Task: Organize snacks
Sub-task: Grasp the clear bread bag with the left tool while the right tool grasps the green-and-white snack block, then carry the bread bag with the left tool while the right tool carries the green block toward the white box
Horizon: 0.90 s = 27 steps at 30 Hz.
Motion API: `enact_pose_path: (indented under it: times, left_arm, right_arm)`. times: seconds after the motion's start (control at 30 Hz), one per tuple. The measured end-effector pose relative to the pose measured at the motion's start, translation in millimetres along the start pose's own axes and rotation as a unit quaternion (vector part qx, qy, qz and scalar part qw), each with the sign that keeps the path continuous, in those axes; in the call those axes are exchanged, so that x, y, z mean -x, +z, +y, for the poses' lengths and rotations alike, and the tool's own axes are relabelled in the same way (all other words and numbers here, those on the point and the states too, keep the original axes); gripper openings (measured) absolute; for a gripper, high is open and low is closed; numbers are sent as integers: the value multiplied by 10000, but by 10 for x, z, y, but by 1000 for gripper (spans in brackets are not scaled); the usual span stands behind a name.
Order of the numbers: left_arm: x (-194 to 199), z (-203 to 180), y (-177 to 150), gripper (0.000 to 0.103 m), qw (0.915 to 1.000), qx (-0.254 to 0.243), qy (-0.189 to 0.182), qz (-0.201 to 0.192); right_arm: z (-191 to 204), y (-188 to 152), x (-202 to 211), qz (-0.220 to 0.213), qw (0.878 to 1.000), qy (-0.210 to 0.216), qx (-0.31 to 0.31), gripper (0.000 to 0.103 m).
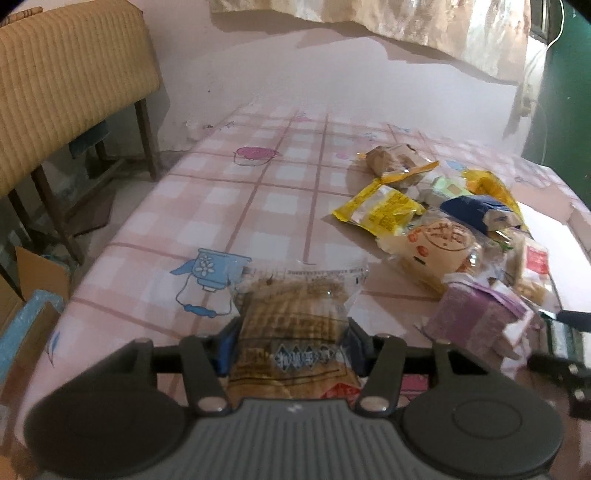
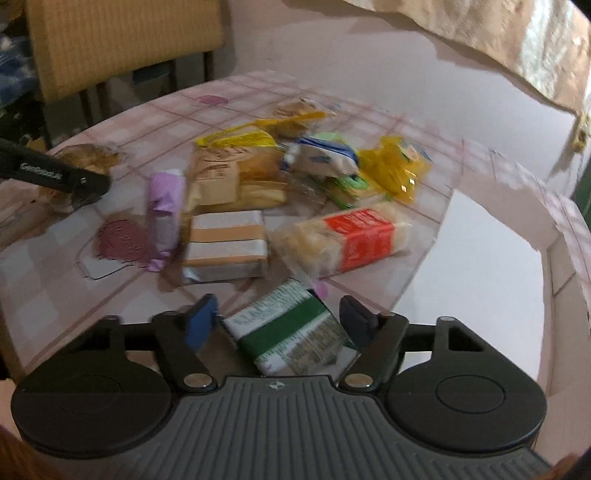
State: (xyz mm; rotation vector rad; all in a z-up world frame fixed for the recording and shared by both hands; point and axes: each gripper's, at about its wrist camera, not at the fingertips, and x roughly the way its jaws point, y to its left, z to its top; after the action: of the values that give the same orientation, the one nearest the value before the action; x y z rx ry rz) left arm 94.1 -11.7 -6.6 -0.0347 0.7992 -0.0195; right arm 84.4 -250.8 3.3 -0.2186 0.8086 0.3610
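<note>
Pink checked tablecloth (image 1: 280,192) printed with pots and kettles, tan ribbed chair (image 1: 66,74) set beside it, cardboard box (image 1: 33,280) below, crumpled curtain (image 1: 424,22) behind

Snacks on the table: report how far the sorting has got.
Done: nothing looks sorted yet; no separate group shows. In hand: the left tool is shut on a clear-wrapped brown biscuit pack, held left of the heap. The right tool has its fingers either side of a green-and-white packet, not closed. Left: the pile on the checked tablecloth, still jumbled.
</note>
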Motion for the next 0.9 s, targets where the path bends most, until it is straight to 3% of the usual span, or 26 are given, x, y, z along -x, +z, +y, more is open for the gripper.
enact_pose_path:
  times: [0.1,0.2,0.23,0.27,0.33,0.37,0.43,0.47,0.5,0.77,0.9]
  left_arm:
    - [81,-9,-14,55,10000,6,-63,-56]
    - [146,-19,-45,55,9999,-45,-120,-78]
    - [168,-24,-59,55,9999,-77,-118,-90]
    - [188,-25,-74,55,9998,-100,-125,-97]
    - [222,-21,-99,55,9998,-109,-149,-98]
    - [235,-21,-108,55,9998,-121,-155,-97]
    - [275,-16,-127,55,9997,-115,-172,-107]
    - [290,-22,-130,55,9997,-116,-182,-119]
    - [312,-24,-133,55,9997,-122,-189,-137]
    - [558,-65,-174,55,9992,-147,-200,-325]
    - [704,-92,-156,55,9986,-147,-219,-450]
  right_arm:
    - [59,12,48,-34,9999,-141,-18,67]
    - [126,-30,107,-14,10000,-10,12,71]
    - [158,-39,136,14,9999,-51,104,77]
    - [177,-52,174,15,9998,1,218,100]
    - [195,-68,207,56,9989,105,462,103]
    - [199,-79,200,135,9982,67,589,102]
    - [123,-93,196,270,9981,166,535,84]
    - [62,-98,211,307,9985,302,333,67]
    - [38,-93,219,296,9989,281,233,65]
    - [180,-71,494,-236,9989,218,-331,63]
    - [289,21,738,-625,9963,-76,-590,63]
